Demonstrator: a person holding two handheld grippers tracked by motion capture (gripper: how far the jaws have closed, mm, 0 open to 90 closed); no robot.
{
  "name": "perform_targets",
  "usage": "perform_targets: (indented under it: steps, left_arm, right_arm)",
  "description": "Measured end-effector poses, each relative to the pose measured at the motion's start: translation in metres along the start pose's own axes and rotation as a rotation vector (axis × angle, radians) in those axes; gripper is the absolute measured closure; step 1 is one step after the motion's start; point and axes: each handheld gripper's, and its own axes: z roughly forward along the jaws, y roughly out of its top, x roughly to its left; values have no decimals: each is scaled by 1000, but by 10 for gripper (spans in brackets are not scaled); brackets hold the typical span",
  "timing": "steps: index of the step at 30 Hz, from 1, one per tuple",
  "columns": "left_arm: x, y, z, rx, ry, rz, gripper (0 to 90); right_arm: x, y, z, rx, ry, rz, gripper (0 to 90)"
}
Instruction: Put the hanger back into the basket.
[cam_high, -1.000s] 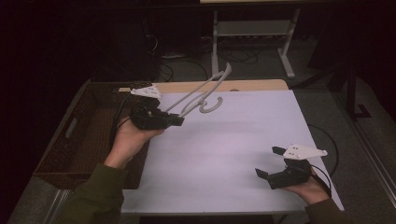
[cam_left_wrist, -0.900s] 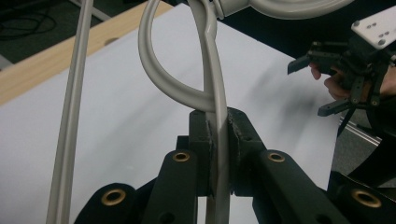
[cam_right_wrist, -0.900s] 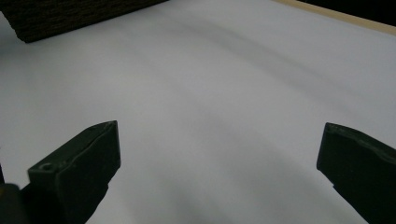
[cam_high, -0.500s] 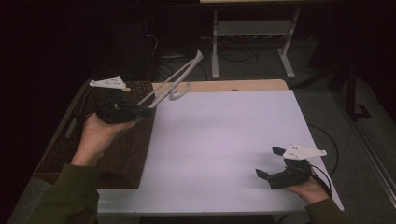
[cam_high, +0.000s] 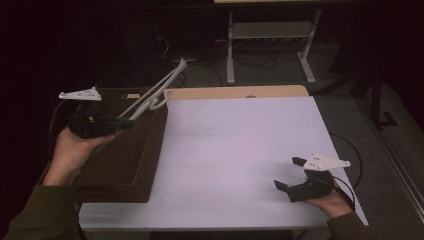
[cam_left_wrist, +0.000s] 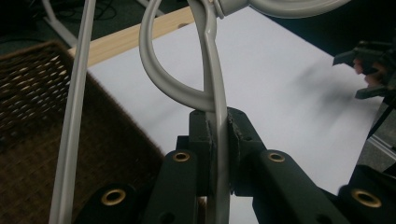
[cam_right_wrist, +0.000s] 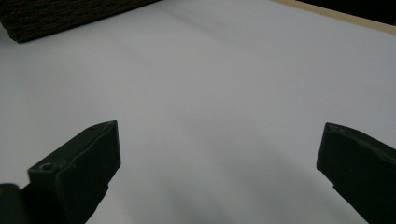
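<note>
A pale grey plastic clothes hanger sticks up and to the right from my left gripper, which is shut on one thin bar of it. The black pads press on that bar from both sides, and the hanger's hook curves just above them. This gripper is held over the brown wicker basket at the table's left. My right gripper rests low near the front right of the white table, its jaws wide open with nothing between them.
The basket's woven wall lies left of and below the hanger. A wooden strip runs along the table's far edge. A metal stand and cables are on the floor behind. The other hand's gripper shows far off at right.
My left gripper has carried the hanger leftwards, off the white tabletop and over the basket. The right gripper has stayed where it was, still open.
</note>
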Motion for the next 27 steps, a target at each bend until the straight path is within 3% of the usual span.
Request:
perform_targets:
  steps: [7, 17, 27]
  left_arm:
    - [13, -15, -17, 31, 28, -15, 823]
    - [35, -42, -29, 58, 58, -68, 823]
    - [51, -56, -34, 103, 54, -95, 822]
  right_arm:
    - [-1, 0, -1, -9, -2, 6, 0]
    - [-1, 1, 0, -13, -6, 9, 0]
    - [-2, 0, 0, -9, -11, 9, 0]
